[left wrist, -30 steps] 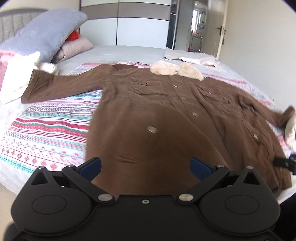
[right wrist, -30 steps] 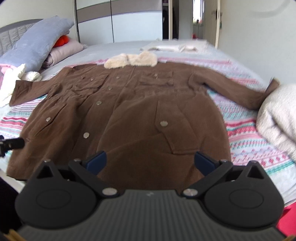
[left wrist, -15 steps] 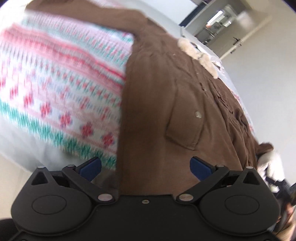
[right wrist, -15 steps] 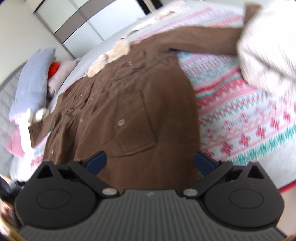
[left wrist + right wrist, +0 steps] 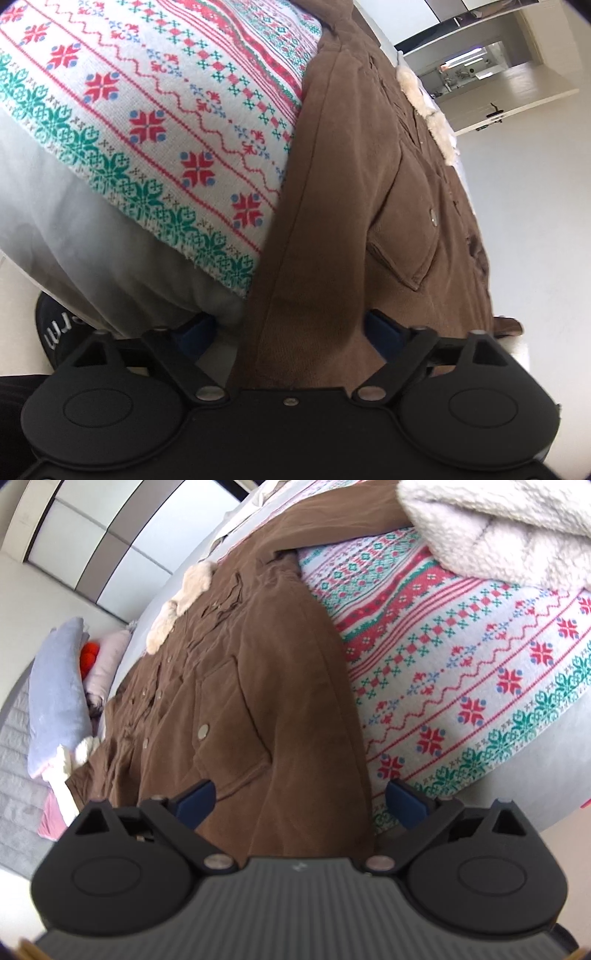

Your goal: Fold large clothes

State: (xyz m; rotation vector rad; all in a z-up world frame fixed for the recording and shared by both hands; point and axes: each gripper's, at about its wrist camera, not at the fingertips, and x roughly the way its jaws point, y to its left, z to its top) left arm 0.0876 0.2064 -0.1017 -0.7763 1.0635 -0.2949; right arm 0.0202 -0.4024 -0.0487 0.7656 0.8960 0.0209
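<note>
A large brown coat with a cream fur collar lies spread face up on a patterned bedspread. My left gripper is open, its jaws straddling the coat's left hem corner at the bed's edge. In the right wrist view the coat runs away from me, collar far off. My right gripper is open, its jaws on either side of the right hem corner.
A fluffy white blanket lies on the bed right of the coat. Blue and pink pillows sit at the headboard. Wardrobe doors stand behind the bed. An open doorway lies beyond. The grey sheet hangs over the bed's edge.
Both grippers have dropped low and tilted outward, closing in on the coat's two hem corners at the bed's near edge. Both stay open.
</note>
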